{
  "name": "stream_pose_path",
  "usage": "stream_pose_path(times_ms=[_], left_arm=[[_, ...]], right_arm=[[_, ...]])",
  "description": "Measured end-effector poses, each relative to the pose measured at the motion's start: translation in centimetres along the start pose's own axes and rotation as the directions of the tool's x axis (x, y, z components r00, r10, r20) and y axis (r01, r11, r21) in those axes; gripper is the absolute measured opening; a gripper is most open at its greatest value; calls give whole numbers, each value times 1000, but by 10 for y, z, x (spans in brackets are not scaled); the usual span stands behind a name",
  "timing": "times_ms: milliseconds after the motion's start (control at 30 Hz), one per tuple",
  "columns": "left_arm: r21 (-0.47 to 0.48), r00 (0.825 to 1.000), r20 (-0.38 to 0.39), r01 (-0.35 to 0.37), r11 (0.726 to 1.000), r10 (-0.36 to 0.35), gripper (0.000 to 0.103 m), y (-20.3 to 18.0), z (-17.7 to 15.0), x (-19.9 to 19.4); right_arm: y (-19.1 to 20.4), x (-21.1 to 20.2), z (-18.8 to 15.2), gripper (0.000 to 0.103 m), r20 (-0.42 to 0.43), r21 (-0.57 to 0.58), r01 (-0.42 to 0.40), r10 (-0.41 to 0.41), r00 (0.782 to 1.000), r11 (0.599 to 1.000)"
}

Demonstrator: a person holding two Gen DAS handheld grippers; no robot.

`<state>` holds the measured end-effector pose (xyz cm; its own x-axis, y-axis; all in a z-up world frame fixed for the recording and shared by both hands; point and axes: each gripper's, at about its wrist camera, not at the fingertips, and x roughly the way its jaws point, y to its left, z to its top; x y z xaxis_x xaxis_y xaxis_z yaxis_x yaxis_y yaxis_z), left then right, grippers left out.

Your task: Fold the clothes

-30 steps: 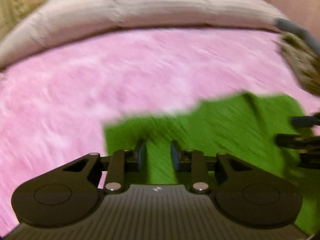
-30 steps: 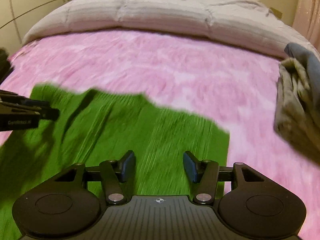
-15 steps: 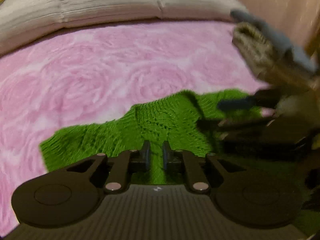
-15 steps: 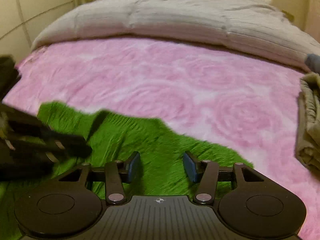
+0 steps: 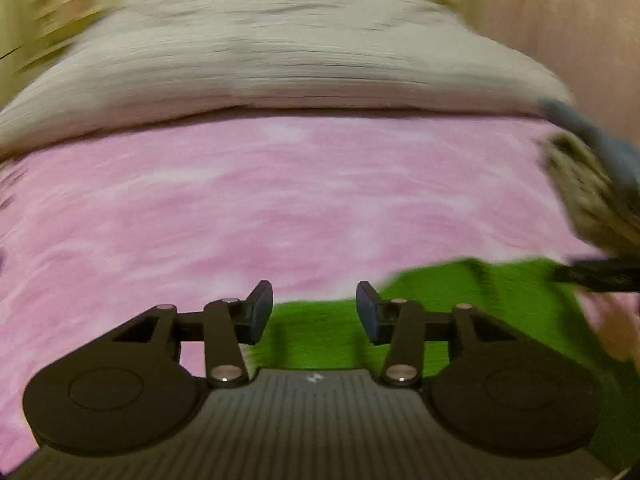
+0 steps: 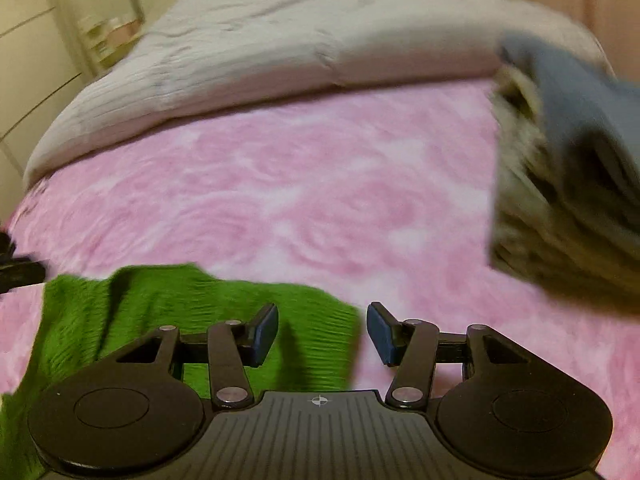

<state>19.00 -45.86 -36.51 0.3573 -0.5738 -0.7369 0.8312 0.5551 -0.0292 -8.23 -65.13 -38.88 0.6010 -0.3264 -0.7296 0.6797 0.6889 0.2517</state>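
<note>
A bright green knitted garment [image 5: 472, 304] lies flat on the pink blanket [image 5: 280, 200], low and right in the left wrist view. My left gripper [image 5: 315, 314] hangs above its left edge with its jaws opening and nothing between them. In the right wrist view the same green garment [image 6: 168, 320] fills the lower left. My right gripper [image 6: 322, 330] stands open over the garment's right edge, empty. The tip of the right gripper [image 5: 600, 276] shows at the right edge of the left wrist view, and a dark bit of the left gripper [image 6: 20, 274] at the far left of the right wrist view.
A pile of olive and grey-blue clothes [image 6: 560, 168] sits on the bed's right side. A beige quilt [image 6: 300, 40] covers the far half of the bed. Pale cupboards [image 6: 36, 60] stand at left, a pinkish curtain [image 5: 560, 20] at right.
My left gripper was pinched on the green knit half a second ago; it has let go, opened and lifted away. My right gripper slid right to the garment's edge, still open.
</note>
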Motion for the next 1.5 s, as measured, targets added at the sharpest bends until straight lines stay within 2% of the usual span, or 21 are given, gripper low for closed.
stream_pose_path(times_ms=[100, 200, 233, 267, 333, 400, 433, 500, 533, 567, 600, 700, 733, 767, 833, 900, 1000, 1167, 1300, 1400, 1500], left_arm=[[-134, 995, -83, 44, 990, -56, 44, 38, -3, 24], [-201, 974, -148, 141, 969, -173, 22, 39, -9, 52], [-180, 981, -133, 116, 977, -140, 13, 34, -11, 52], [-143, 990, -106, 79, 986, -95, 12, 29, -11, 48], [-68, 999, -54, 0, 998, -4, 12, 20, -12, 40], [5, 995, -69, -65, 998, 66, 13, 11, -18, 47], [42, 992, -81, -89, 995, 92, 15, 4, -21, 52], [137, 985, -67, -148, 979, 158, 23, -12, -19, 53], [176, 980, -56, -178, 968, 191, 31, -18, -17, 51], [190, 976, -41, -202, 961, 213, 35, -20, -16, 46], [194, 974, -22, -218, 957, 226, 35, -22, -15, 39], [120, 974, 59, -224, 967, 218, 34, -18, -15, 5], [93, 977, 80, -206, 974, 199, 29, -16, -16, -4], [77, 982, 86, -174, 982, 167, 18, -15, -16, -9], [92, 996, 51, -84, 992, 80, 3, -17, -19, -6], [139, 1000, -25, -7, 990, 11, 4, -22, -22, 15], [158, 994, -94, -32, 987, 48, 3, -16, -22, 54], [65, 998, -67, -9, 998, 13, 8, -10, -12, 35], [126, 996, -92, 26, 992, -14, 10, -32, -48, -9], [113, 982, -183, 63, 992, -42, 10, -40, -102, -43], [106, 976, -219, 35, 994, -11, 11, -46, -166, -103]], right_arm=[[-17, 8, 2, 53, -12, 111, -99, 101, 995, 989], [-11, 18, 0, 51, -22, 141, -130, 134, 991, 982], [-7, 19, 1, 24, -20, 123, -122, 125, 992, 985], [-4, 19, 2, 20, -29, 100, -131, 134, 991, 986], [4, 12, 1, 18, 2, 29, -48, 48, 999, 998], [9, 14, -3, 18, 10, -13, 17, -17, 1000, 1000], [12, 16, -6, 20, 7, -25, 42, -42, 999, 999], [24, 16, -6, 37, 4, -70, 92, -91, 996, 993], [30, 14, -4, 59, 15, -94, 127, -126, 992, 987], [36, 8, -3, 70, 47, -119, 177, -173, 984, 977], [40, 2, -3, 70, 73, -135, 194, -186, 980, 972], [43, -26, -6, 70, 111, -123, 154, -141, 984, 980], [42, -34, -7, 64, 117, -117, 121, -108, 987, 986], [44, -35, -9, 49, 99, -134, 89, -77, 992, 987], [47, -29, -11, 41, 35, -171, 22, -16, 999, 985], [48, -10, -13, 40, -36, -190, -10, 4, 999, 982], [40, 14, -15, 40, -29, -168, 28, -34, 999, 985], [45, -19, -7, 41, 16, -124, 55, -54, 998, 991], [60, -60, -32, 42, -35, -183, -10, 4, 999, 983], [68, -89, -86, 42, -135, -244, -30, -3, 991, 969], [68, -133, -149, 41, -207, -305, -20, -46, 977, 952]])
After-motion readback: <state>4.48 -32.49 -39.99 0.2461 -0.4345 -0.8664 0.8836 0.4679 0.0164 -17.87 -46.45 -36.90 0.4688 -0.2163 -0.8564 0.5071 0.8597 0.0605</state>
